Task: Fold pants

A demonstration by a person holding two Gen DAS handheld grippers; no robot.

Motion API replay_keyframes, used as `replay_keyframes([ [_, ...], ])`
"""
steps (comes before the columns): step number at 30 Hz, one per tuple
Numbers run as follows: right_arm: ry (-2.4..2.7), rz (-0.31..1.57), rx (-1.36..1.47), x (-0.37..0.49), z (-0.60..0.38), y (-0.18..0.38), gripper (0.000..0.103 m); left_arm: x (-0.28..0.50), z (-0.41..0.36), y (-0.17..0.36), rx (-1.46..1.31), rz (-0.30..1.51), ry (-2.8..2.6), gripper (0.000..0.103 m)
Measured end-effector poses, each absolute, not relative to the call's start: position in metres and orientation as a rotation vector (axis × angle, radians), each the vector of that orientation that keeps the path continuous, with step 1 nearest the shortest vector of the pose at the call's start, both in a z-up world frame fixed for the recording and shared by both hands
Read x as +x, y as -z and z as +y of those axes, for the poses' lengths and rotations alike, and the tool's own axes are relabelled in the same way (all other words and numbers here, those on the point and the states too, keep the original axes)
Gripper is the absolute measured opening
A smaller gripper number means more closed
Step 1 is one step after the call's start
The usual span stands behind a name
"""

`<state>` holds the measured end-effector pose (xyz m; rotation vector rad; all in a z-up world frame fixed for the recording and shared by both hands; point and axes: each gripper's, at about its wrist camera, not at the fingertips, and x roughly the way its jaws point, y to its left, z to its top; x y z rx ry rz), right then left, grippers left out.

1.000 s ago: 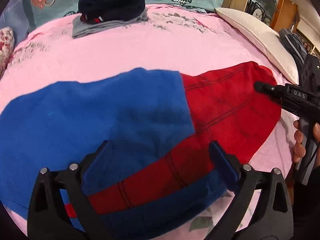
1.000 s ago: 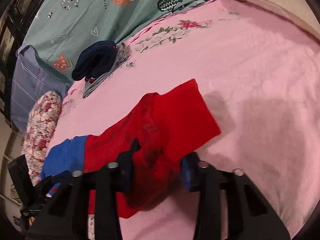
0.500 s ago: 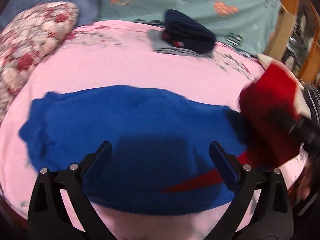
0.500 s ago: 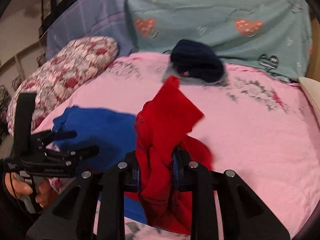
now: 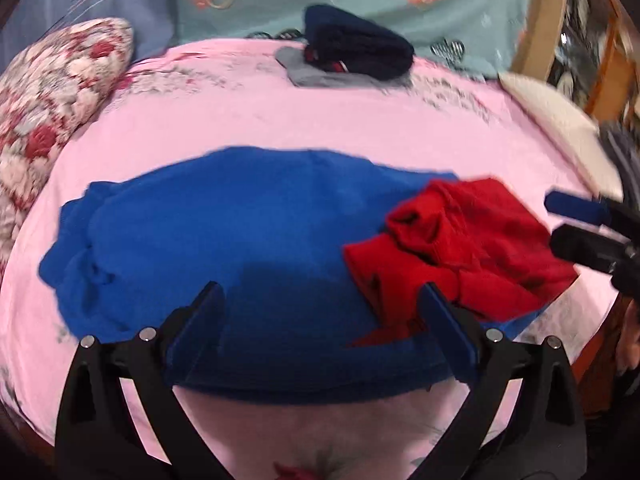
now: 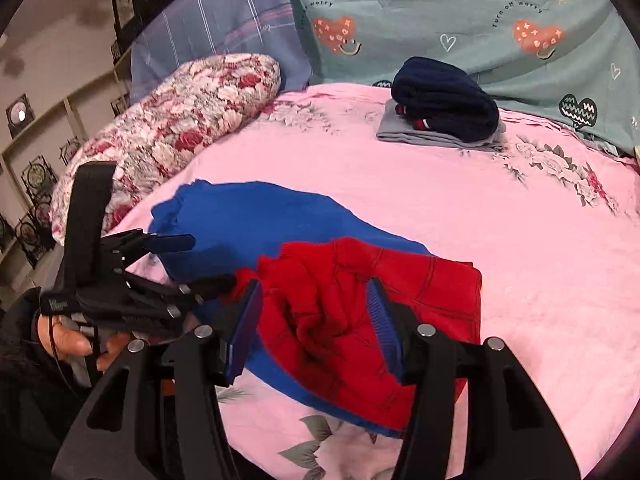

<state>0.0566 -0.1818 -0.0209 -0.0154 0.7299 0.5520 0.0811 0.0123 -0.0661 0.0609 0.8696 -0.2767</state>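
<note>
You are hovering both grippers, left gripper [image 5: 320, 312] and right gripper [image 6: 316, 320], jaws spread and gripping nothing, over the red-and-blue pants [image 6: 360, 300]; upper right, the teal quilt [image 6: 460, 8] is reading "Turn off worry".

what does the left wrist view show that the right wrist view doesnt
Only the left wrist view shows the cream pillow at the bed's right edge, the wooden furniture behind it, and the right tongs seen from the side.

Only the right wrist view shows the wall shelves, the left tongs from outside, and the left hand gripping them.

Both show the red and blue pants, the pink sheet, the floral pillow and the folded dark clothes.
</note>
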Motion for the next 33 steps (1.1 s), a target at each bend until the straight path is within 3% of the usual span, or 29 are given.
replay_keyframes([
  [4, -0.616, 0.784, -0.088, 0.072, -0.16, 0.032, 0.051, 0.083, 0.008, 0.083, 0.08, 0.907, 0.269, 0.1],
  [9, -0.611, 0.945, -0.086, 0.109, -0.138, 0.071, 0.04, 0.079, 0.007, 0.086, 0.094, 0.906, 0.266, 0.1],
  [11, -0.637, 0.954, -0.038, 0.112, -0.142, 0.072, 0.02, 0.08, 0.008, 0.086, 0.088, 0.9, 0.269, 0.101],
  [14, -0.66, 0.898, 0.063, 0.107, -0.165, 0.056, 0.006, 0.084, 0.009, 0.085, 0.079, 0.9, 0.275, 0.101],
  [21, -0.752, 0.748, 0.063, 0.077, -0.17, -0.012, 0.006, 0.084, 0.009, 0.085, 0.077, 0.895, 0.276, 0.101],
  [25, -0.743, 0.869, -0.048, 0.088, -0.127, 0.016, 0.006, 0.079, 0.013, 0.083, 0.072, 0.893, 0.267, 0.101],
  [27, -0.745, 0.968, -0.095, 0.095, -0.116, 0.048, 0.01, 0.074, 0.018, 0.081, 0.073, 0.891, 0.26, 0.101],
  [30, -0.755, 0.938, -0.165, 0.088, -0.109, 0.058, 0.017, 0.066, 0.026, 0.08, 0.088, 0.89, 0.252, 0.101],
  [32, -0.737, 0.888, -0.222, 0.081, -0.106, 0.047, 0.033, 0.061, 0.031, 0.078, 0.082, 0.89, 0.243, 0.101],
  [33, -0.724, 0.864, -0.247, 0.078, -0.105, 0.042, 0.035, 0.06, 0.033, 0.078, 0.08, 0.889, 0.243, 0.101],
])
